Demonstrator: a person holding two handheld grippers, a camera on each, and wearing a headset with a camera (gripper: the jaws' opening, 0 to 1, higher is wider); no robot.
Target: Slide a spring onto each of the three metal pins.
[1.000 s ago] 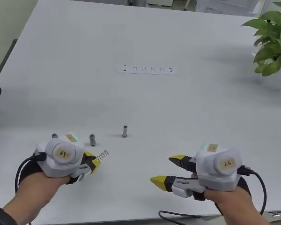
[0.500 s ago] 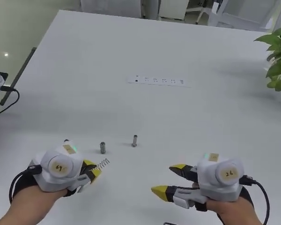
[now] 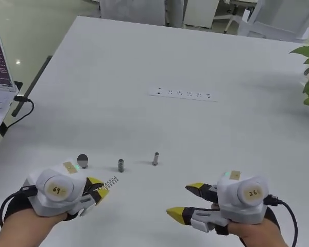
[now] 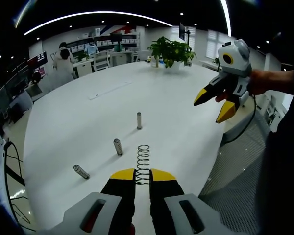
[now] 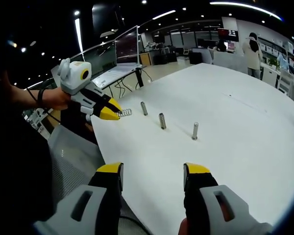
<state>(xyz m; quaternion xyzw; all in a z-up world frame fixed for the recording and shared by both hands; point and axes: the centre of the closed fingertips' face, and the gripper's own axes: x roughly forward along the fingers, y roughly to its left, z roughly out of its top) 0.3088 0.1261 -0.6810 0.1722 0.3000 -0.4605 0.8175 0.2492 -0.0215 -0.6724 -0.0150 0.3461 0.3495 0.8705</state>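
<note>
Head view: white table [image 3: 206, 128]. Right gripper [image 3: 178, 199] spread wide, empty. Left gripper [image 3: 99, 188] pinches spring [image 3: 111, 182] by one end, coil sticking forward. Bare pin [image 3: 155, 159] upright, near spring tip. Spring likely light, floppy: hold gently at end, keep bore clear.

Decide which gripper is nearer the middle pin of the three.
Left. The left gripper, holding a spring, is just short of the middle pin; the right gripper is open, well off to its right.
</note>
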